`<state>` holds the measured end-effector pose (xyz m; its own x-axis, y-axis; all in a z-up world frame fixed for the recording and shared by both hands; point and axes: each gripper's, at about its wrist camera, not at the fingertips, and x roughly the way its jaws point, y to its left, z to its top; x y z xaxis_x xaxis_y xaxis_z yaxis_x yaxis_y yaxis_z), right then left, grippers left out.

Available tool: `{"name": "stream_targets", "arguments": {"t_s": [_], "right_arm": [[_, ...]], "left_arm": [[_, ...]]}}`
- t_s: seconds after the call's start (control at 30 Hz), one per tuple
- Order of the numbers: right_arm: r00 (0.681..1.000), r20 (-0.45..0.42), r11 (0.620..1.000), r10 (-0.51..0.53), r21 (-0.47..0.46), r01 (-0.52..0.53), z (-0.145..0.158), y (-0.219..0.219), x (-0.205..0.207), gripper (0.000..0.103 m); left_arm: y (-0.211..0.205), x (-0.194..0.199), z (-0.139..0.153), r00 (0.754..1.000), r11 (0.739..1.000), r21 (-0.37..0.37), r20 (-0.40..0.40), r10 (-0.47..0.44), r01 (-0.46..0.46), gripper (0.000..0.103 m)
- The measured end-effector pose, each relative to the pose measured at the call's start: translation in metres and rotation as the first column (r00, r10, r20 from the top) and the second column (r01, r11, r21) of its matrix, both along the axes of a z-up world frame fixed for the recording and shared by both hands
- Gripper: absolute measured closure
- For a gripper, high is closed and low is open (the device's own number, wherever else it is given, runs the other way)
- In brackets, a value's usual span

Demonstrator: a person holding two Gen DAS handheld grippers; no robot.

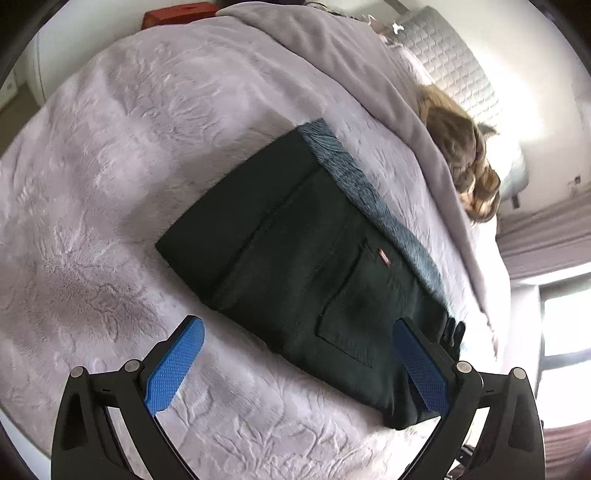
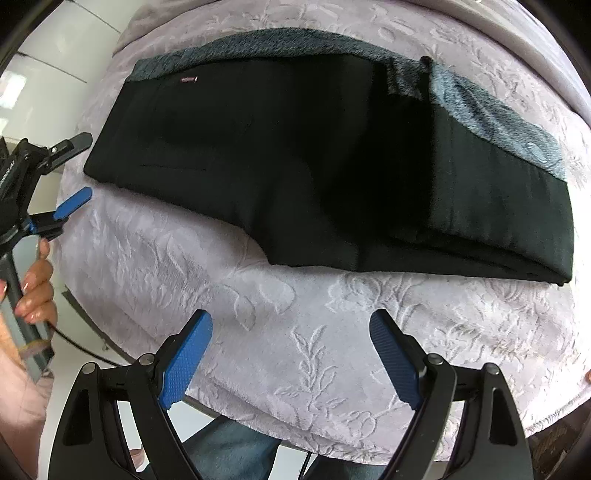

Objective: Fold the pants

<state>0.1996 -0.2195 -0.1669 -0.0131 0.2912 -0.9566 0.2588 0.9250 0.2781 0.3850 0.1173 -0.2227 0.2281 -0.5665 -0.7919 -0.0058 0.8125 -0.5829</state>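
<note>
Black pants (image 1: 295, 240) lie folded into a long bundle on a lilac embossed bedspread (image 1: 110, 166), a grey-blue fleecy lining showing along their far edge. My left gripper (image 1: 299, 325) hangs open above the bundle's near end, its right finger (image 1: 417, 362) over the fabric and its left finger over bare bedspread. In the right wrist view the pants (image 2: 332, 166) run across the bed. The left gripper (image 2: 83, 168) stands open at their left end, held by a hand (image 2: 33, 288). My right gripper (image 2: 291, 321) is open over the bedspread (image 2: 314, 332), short of the pants, with nothing in it.
A bunched lilac blanket (image 1: 332, 55) and a brown furry item (image 1: 469, 166) lie at the bed's far side, before a quilted headboard (image 1: 450, 66). A red box (image 1: 177, 14) sits beyond the bed. The bed's near edge and the person's jeans (image 2: 229, 454) show below.
</note>
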Motion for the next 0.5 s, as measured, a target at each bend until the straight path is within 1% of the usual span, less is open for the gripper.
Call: {"name": "stream_targets", "arguments": {"t_s": [0.07, 0.13, 0.2, 0.3, 0.43, 0.5], "right_arm": [[1.000, -0.001, 1.000, 0.009, 0.007, -0.009, -0.003, 0.003, -0.001, 0.014], [1.000, -0.011, 1.000, 0.015, 0.009, -0.015, -0.007, 0.005, -0.001, 0.013], [1.000, -0.021, 1.000, 0.020, 0.013, -0.020, -0.011, 0.007, 0.000, 0.013], [0.999, -0.029, 0.999, 0.031, 0.016, -0.030, -0.017, 0.011, 0.002, 0.013], [0.999, -0.029, 0.999, 0.041, 0.020, -0.040, -0.021, 0.015, 0.007, 0.014], [0.999, -0.026, 0.999, 0.043, 0.023, -0.042, -0.022, 0.015, 0.008, 0.013]], "left_arm": [[-0.001, 0.002, -0.005, 1.000, 0.999, -0.039, -0.006, -0.004, 0.004, 0.000], [-0.011, 0.002, -0.009, 1.000, 0.998, -0.067, -0.003, -0.016, 0.016, 0.000], [-0.017, 0.002, -0.013, 1.000, 0.997, -0.070, -0.006, -0.022, 0.022, 0.000], [-0.028, 0.000, -0.024, 0.999, 0.996, -0.092, -0.034, -0.021, 0.018, 0.000], [-0.032, -0.001, -0.038, 0.999, 0.998, -0.063, -0.051, -0.005, 0.002, 0.000], [-0.035, 0.001, -0.035, 0.999, 0.999, -0.051, -0.051, 0.017, -0.020, 0.001]]}}
